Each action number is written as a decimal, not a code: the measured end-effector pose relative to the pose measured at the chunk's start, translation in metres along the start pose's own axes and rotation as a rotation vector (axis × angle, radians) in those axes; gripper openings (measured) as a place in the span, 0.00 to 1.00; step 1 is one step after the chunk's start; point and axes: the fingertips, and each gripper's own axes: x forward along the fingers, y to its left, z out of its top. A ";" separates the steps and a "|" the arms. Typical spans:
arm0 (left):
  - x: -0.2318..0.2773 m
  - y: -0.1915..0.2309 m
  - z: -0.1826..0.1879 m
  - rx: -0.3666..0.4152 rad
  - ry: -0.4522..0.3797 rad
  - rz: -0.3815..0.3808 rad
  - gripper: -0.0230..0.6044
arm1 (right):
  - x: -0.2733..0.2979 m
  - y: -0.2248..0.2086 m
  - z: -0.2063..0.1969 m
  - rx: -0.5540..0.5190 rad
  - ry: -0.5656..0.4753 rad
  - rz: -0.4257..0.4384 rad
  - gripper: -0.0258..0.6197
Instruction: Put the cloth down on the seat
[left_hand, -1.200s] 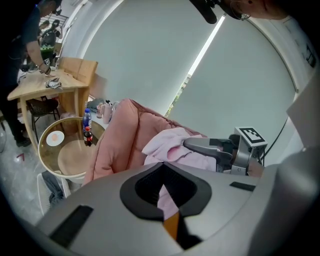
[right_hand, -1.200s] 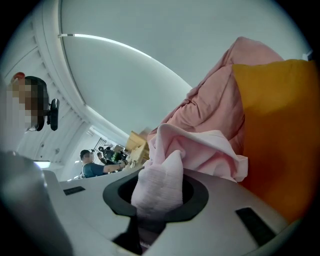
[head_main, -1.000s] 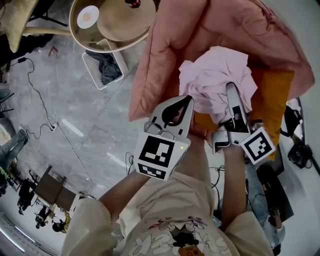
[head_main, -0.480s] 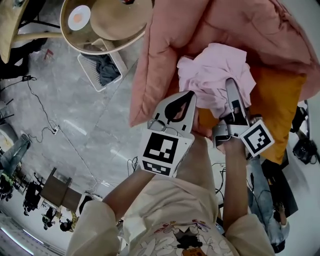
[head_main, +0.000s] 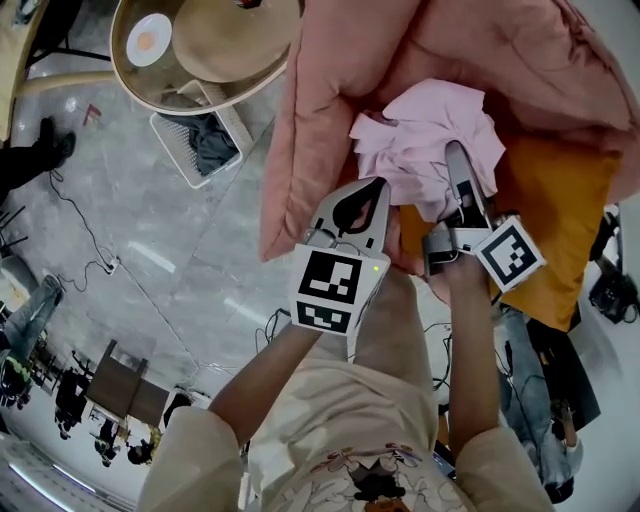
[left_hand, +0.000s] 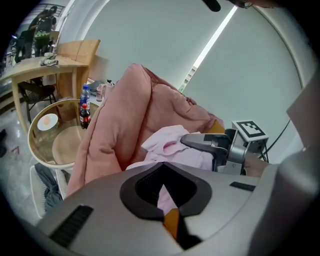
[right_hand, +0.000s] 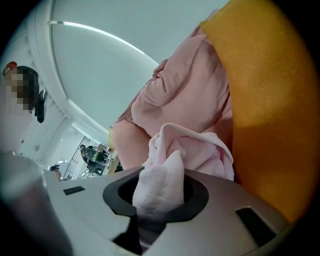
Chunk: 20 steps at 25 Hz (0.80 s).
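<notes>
Now | left claw (head_main: 375, 190) clamps cloth (head_main: 420, 130) | right claw (head_main: 455, 160) clamps cloth | near seat (head_main: 560, 220)

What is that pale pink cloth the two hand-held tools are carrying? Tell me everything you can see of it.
The cloth is pale pink, soft and finely knitted by the look of it, crumpled into a loose bundle of folds rather than spread flat. The right gripper has its jaws pinched on a thick fold; the left gripper has its jaws closed on a thin edge. The bundle sits over the orange seat cushion, beside a salmon-pink quilt. Whether it already rests on the cushion cannot be told.
</notes>
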 end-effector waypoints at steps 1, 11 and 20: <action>0.003 0.002 -0.003 0.001 0.007 0.003 0.04 | 0.002 -0.002 -0.001 0.001 -0.002 -0.003 0.20; 0.022 0.026 -0.018 -0.046 0.075 -0.025 0.04 | 0.040 -0.035 -0.017 -0.020 0.017 -0.106 0.21; 0.029 0.059 -0.020 -0.064 0.071 0.018 0.04 | 0.078 -0.050 -0.035 -0.056 0.055 -0.148 0.22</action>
